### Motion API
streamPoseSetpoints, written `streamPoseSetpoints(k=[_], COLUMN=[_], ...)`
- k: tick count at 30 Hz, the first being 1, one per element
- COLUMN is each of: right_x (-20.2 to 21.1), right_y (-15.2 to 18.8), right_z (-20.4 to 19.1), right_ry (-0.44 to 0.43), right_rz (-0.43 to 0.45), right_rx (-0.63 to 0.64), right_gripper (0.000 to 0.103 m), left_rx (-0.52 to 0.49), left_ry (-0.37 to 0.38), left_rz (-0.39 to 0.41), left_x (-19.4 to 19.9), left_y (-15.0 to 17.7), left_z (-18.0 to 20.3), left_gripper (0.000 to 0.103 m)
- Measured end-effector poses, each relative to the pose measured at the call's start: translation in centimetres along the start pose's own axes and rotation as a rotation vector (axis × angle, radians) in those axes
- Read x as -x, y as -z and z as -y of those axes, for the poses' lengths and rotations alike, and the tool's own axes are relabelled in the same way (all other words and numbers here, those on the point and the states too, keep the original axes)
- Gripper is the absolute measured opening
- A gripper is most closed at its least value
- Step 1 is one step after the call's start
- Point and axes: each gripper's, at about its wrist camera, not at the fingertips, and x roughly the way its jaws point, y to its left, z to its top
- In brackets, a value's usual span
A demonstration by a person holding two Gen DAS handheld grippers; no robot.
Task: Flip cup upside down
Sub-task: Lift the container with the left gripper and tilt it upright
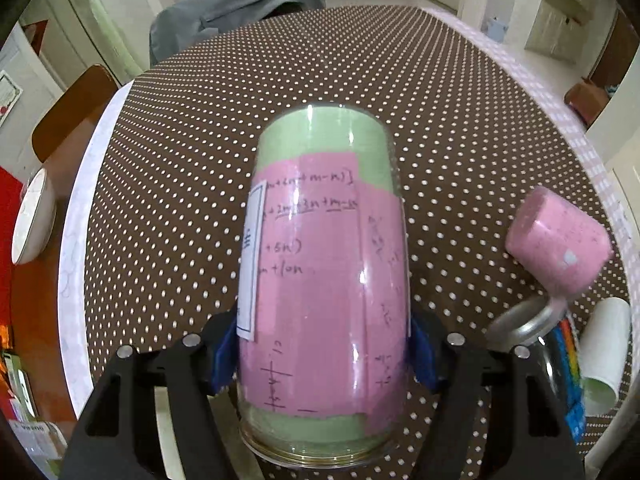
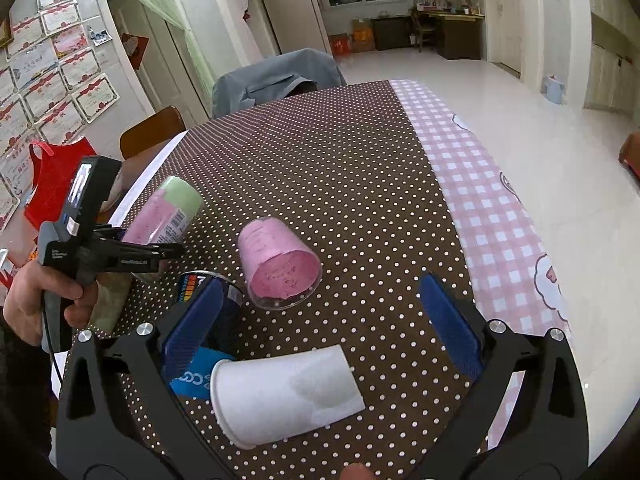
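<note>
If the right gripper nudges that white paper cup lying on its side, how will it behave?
The white paper cup probably rolls in an arc, being tapered and on its side. It looks thin-walled, so likely light and easily crushed between the open right gripper.

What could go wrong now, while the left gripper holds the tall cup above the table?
1. The left gripper grips the smooth tall cup only near its open end, so it might slip or tilt during the flip.
2. The pink cup, the white cup and the jar lie close by on the table; a wide swing could knock them.
</note>
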Motion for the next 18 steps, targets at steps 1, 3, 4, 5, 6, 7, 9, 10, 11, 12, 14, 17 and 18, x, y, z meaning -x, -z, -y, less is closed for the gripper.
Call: streamPoseSetpoints(k=[1, 3, 4, 5, 6, 7, 9, 10, 11, 12, 14, 17, 18], right_x=[0.3, 1.0, 1.4, 1.8, 2.3, 2.6, 3.6, 4.1, 4.7, 5.2, 5.9, 7.1, 7.3], right_y=[0.1, 0.3, 0.4, 0.5, 0.6, 0.7, 1.0, 1.2, 1.5, 1.7, 2.0, 2.9, 3.2], right_z=[-0.1, -0.3, -0.4, -0.5, -0.5, -0.5, -0.5, -0.6, -0.6, -0.7, -0.8, -0.9, -0.9], right_ry=[-0.003, -0.006, -0.007, -0.008, -0.009, -0.01, -0.015, -0.017, -0.022, -0.025, -0.033, -0.047, -0.051], right_rz=[0.003, 0.013, 0.018, 0.022, 0.029, 0.034, 0.047, 0.053, 0.06, 0.065, 0.071, 0.078, 0.078], right_rx=[0.002, 0.008, 0.009, 0.01, 0.01, 0.01, 0.01, 0.011, 0.013, 0.014, 0.018, 0.026, 0.029], right_gripper=[0.097, 0.097, 0.097, 0.097, 0.097, 0.097, 0.097, 0.097, 0.097, 0.097, 0.097, 0.097, 0.097], left_rx=[0.004, 0.012, 0.015, 0.016, 0.02, 0.023, 0.027, 0.029, 0.031, 0.034, 0.035, 0.04, 0.045], left_ry=[0.002, 0.004, 0.004, 0.004, 0.006, 0.006, 0.004, 0.003, 0.002, 0.0, 0.0, 0.002, 0.007], left_rz=[0.009, 0.026, 0.037, 0.046, 0.059, 0.072, 0.101, 0.112, 0.124, 0.14, 0.16, 0.182, 0.185], left_x=[0.6, 1.0, 1.6, 2.2, 2.7, 3.3, 5.1, 5.7, 6.5, 7.5, 8.7, 10.6, 11.1], left_y=[0.6, 0.1, 0.5, 0.9, 1.0, 1.2, 2.5, 2.9, 3.5, 4.3, 4.8, 6.9, 7.8], left_z=[0.3, -0.1, 0.0, 0.3, 0.1, 0.0, 0.4, 0.6, 0.8, 1.1, 1.0, 1.9, 2.3], left_gripper=[0.068, 0.068, 0.068, 0.068, 0.068, 0.068, 0.068, 0.068, 0.068, 0.068, 0.068, 0.068, 0.068])
